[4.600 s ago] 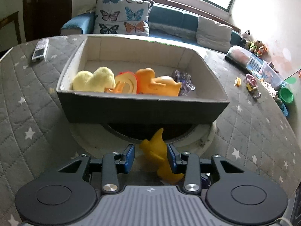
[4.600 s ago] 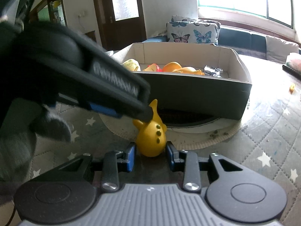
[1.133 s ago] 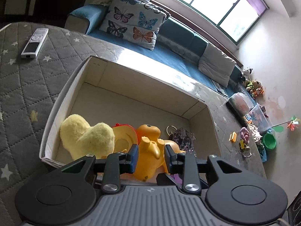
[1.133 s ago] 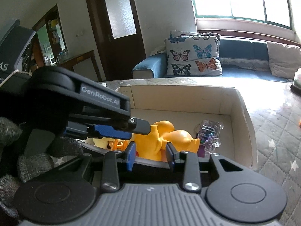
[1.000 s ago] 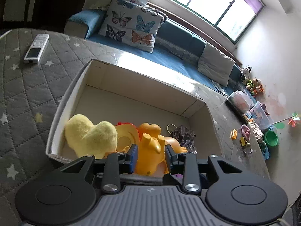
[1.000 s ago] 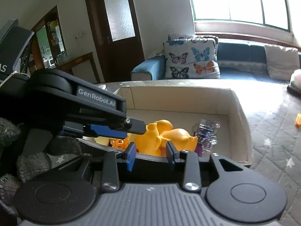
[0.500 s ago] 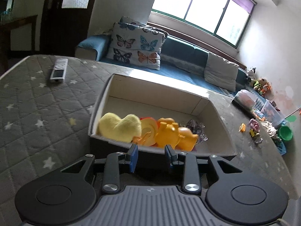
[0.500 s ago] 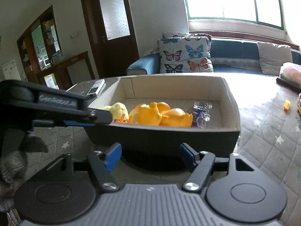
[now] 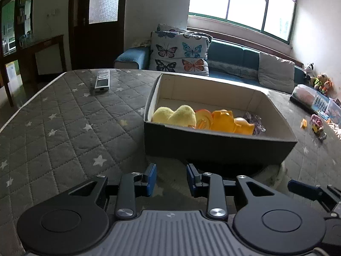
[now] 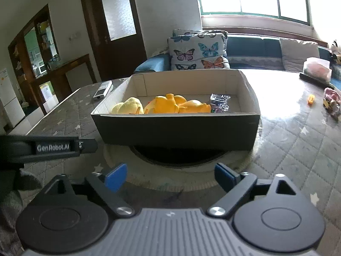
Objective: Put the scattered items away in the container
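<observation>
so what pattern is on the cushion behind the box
Colourful butterflies on a pale ground; the cushion shows best in the left wrist view.

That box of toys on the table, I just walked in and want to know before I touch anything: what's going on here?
A person is tidying toys into the cardboard box with two handheld grippers. The yellow plush, orange rubber toys and a clear trinket lie inside. Both grippers sit in front of the box with nothing between their jaws: the left gripper is open, and the right gripper's jaws are opening wide. A remote and some small toys lie out on the table.
</observation>
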Demonstrator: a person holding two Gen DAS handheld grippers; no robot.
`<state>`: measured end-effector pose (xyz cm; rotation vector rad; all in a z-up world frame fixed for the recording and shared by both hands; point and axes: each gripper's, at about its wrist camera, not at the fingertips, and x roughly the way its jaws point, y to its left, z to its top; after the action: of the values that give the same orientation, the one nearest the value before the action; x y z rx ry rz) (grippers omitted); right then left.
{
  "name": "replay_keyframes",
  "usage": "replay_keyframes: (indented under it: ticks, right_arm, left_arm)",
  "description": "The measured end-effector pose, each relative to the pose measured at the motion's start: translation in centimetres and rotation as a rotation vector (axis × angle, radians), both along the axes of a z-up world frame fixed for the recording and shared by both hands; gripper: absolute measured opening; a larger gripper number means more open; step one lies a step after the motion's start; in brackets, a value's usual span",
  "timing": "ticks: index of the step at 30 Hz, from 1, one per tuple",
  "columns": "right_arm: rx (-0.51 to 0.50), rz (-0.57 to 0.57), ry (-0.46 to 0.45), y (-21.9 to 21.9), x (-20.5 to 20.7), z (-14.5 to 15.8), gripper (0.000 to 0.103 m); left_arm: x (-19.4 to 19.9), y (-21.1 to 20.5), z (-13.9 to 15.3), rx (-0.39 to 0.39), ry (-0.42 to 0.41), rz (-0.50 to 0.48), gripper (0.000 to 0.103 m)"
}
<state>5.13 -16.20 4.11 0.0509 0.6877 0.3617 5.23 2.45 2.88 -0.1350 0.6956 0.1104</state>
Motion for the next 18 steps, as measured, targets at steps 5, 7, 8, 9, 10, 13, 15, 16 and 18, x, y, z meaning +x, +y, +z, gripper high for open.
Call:
replay_keyframes:
  ticks: [5,7,8,9,10,13,15,16,18]
  right_arm:
    - [-0.008,-0.009,0.005,0.2,-1.1,-0.3,0.097]
    - [-0.013,-0.014,0.007,0.3,-1.5,-0.4,0.099]
    - [-0.015,-0.017,0.007,0.3,-1.6,-0.4,0.099]
    - [-0.016,-0.017,0.006,0.3,-1.7,-0.4,0.099]
    - [-0.017,-0.019,0.005,0.2,-1.8,-0.4,0.1]
    - [-0.017,-0.025,0.001,0.2,-2.0,-0.4,0.101]
    - [-0.019,-0.027,0.001,0.2,-2.1,-0.4,0.101]
    - [-0.019,-0.027,0.001,0.2,-2.2,-0.4,0.101]
    - [-0.02,-0.028,-0.003,0.2,-2.3,-0.3,0.103]
  left_arm:
    - [-1.2,-0.3,-0.5,0.007,0.008,-0.008,0.034]
    - [-1.5,-0.2,-0.7,0.004,0.011,-0.002,0.034]
    - [-1.7,-0.2,-0.8,0.002,0.011,0.0,0.034]
    - [-1.8,-0.1,-0.8,0.002,0.012,0.001,0.034]
    - [-1.9,-0.1,-0.9,0.003,0.013,0.002,0.034]
    - [-2.1,-0.2,-0.9,0.009,0.015,0.004,0.034]
    - [-2.2,-0.2,-0.8,0.013,0.015,0.006,0.034]
    - [-2.2,-0.3,-0.8,0.016,0.014,0.007,0.034]
    - [-2.3,-0.3,-0.7,0.021,0.014,0.009,0.034]
